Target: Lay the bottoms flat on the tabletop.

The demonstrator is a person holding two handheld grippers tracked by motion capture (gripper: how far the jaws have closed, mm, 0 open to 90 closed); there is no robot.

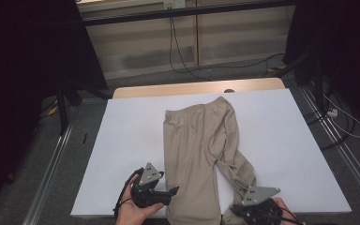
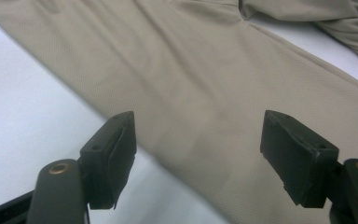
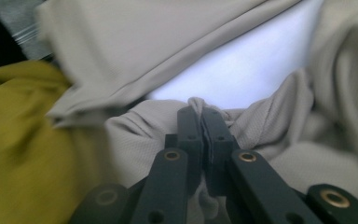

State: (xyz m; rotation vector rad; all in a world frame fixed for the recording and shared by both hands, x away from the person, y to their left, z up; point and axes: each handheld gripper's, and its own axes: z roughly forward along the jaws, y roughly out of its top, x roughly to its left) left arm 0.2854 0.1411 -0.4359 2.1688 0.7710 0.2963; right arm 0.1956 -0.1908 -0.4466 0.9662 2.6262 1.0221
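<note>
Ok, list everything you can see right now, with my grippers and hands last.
trousers: one pair, beige, lying lengthwise on the sheet, right leg crumpled, leg ends at the near edge
sheet: one, white, covering the table
table: one, light wood, bare strip showing at the far edge
yellow cloth: one, mustard, beside the trouser hem in the right gripper view
cables: several, black, on the floor beyond the table
left gripper: one, black, jaws open over the flat left leg
right gripper: one, black, jaws shut on a fold of the crumpled leg
hands: two, at the near edge
</note>
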